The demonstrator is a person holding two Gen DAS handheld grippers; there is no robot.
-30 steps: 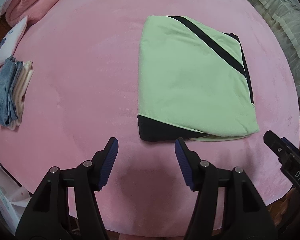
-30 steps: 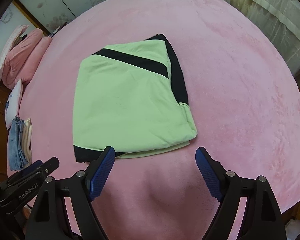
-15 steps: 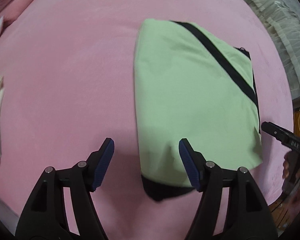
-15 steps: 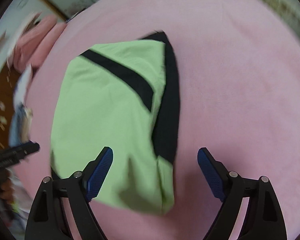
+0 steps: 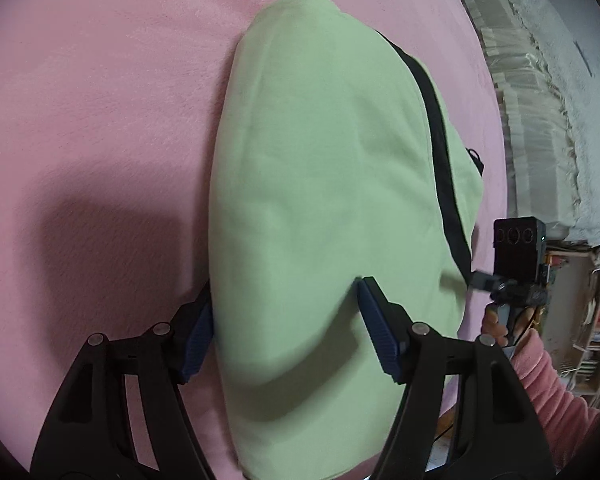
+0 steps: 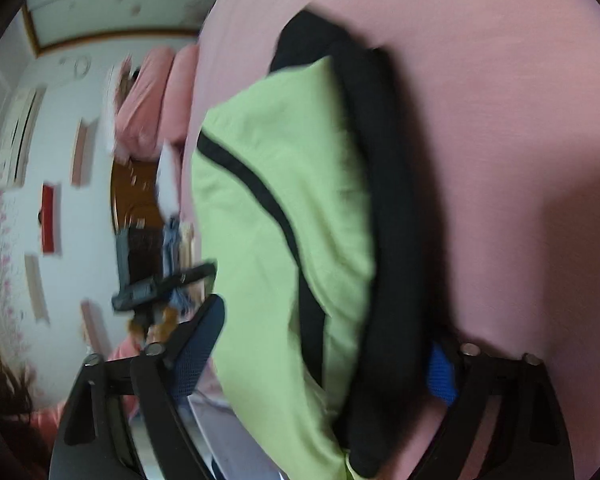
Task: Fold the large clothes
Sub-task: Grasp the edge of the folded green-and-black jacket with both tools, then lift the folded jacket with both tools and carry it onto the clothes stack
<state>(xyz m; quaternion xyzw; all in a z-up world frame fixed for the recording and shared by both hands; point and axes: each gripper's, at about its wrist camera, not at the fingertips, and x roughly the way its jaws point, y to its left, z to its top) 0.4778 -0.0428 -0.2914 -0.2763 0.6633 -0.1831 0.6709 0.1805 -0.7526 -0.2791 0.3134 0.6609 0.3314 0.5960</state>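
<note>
Green fleece with black stripes fills the left wrist view: the folded garment (image 5: 324,216) lies on the pink bedspread (image 5: 100,100), and its left edge runs between the fingers of the left claw (image 5: 284,330). Those jaws have just been opening and stand wide; one pad is beside the cloth edge and the other rests over it, with no pinch. I judge the claw straddles this edge in order to grip the whole bundle from the side. To its right, the right claw (image 5: 482,280) and a pink sleeve (image 5: 556,392) show, with white curtains (image 5: 540,120) further off

From the right wrist, the picture is blurred. The garment's black edge lies between the fingers of the right claw, whose jaws have just been closing but are not yet pressing. To its left, pink pillows (image 6: 152,100) and folded clothes (image 6: 176,236) stay apart; nothing blocks the way
</note>
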